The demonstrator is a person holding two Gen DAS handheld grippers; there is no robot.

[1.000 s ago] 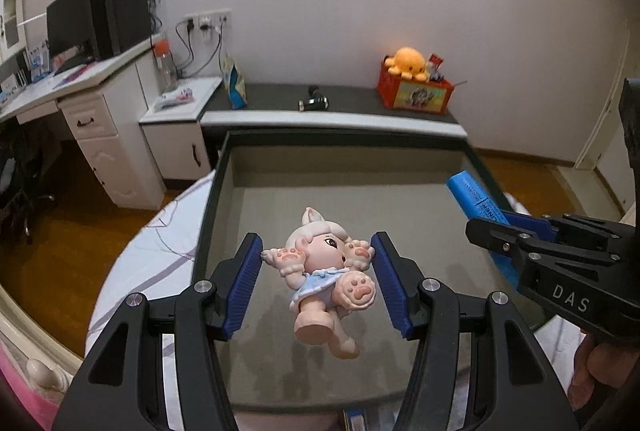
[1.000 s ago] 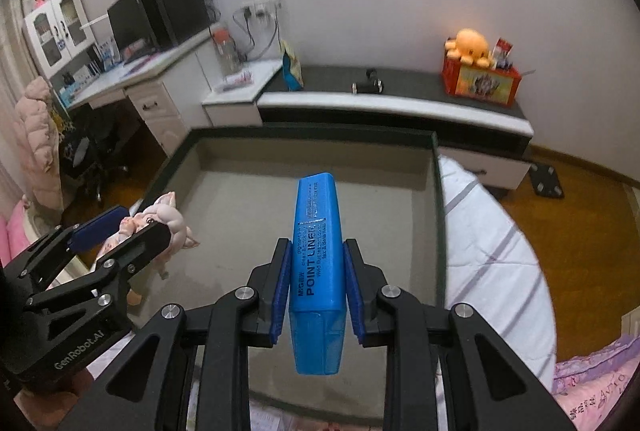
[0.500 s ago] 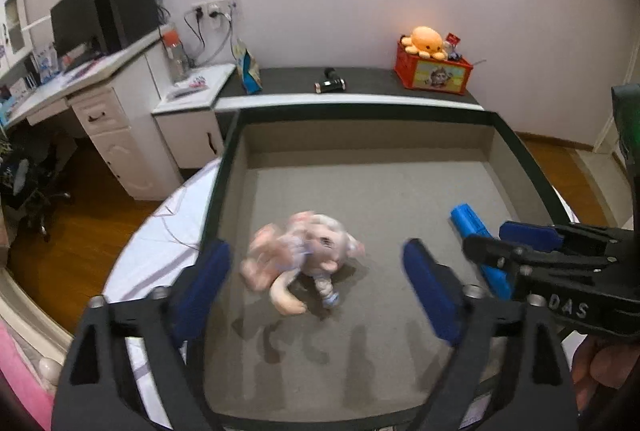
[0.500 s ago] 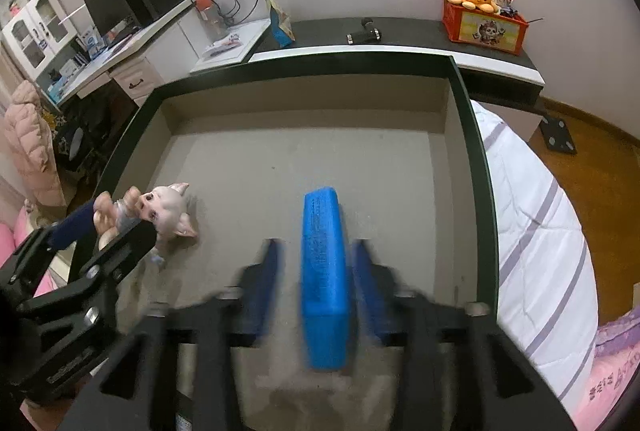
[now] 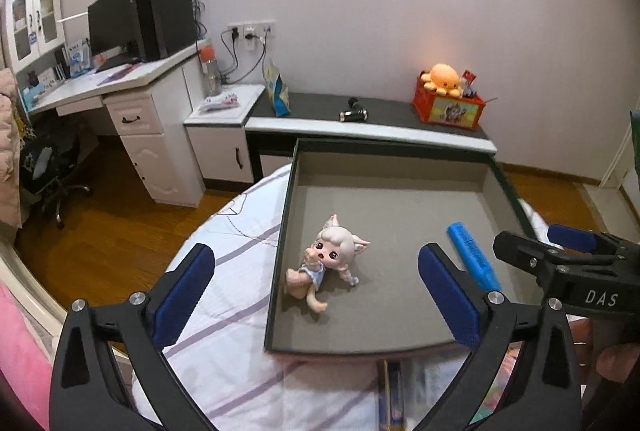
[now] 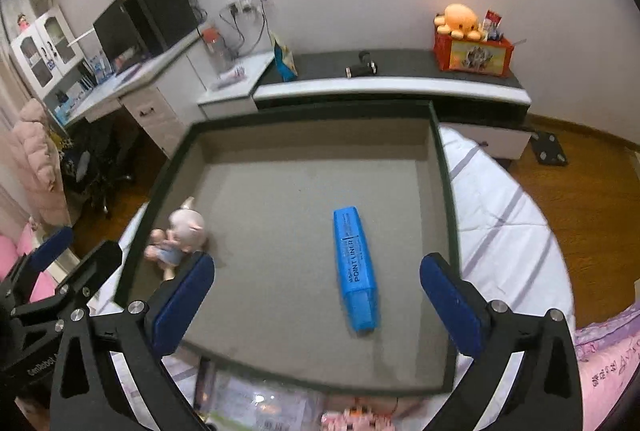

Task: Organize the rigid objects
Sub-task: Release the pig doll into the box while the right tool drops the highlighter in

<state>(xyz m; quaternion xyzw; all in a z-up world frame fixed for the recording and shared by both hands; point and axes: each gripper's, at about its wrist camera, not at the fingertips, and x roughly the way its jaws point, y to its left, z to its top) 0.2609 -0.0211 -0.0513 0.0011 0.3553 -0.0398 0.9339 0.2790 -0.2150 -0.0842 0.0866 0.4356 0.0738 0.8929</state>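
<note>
- My left tool (image 5: 316, 295) has its blue-padded jaws spreading wide, nothing pressed between them; the pads hang above the tray and touch nothing.
- My right tool (image 6: 316, 305) is spreading as well, its pads clear on either side of the marker.
- The shallow dark-rimmed tray with a grey felt floor (image 5: 280, 231) lies on a white bed cover with pale purple stripes (image 5: 224, 315).
- The small pale-haired plastic doll with pointed ears and a light blue outfit (image 5: 326, 263) lies on its side on the tray floor, at about 8 o'clock in the tray, near its left wall.
- The flat blue plastic highlighter printed "POINT LINER" (image 6: 356, 267) lies flat on the felt at about 4 o'clock in the tray, well apart from the doll, its length running toward 12 o'clock.
- In the left wrist view, the right tool's black body sits at 3 o'clock, over the tray's right rim.
- Beyond the tray at 12 o'clock stands a low dark-topped worktop (image 5: 384, 113) carrying a red box with an orange plush octopus (image 5: 442, 77).
</note>
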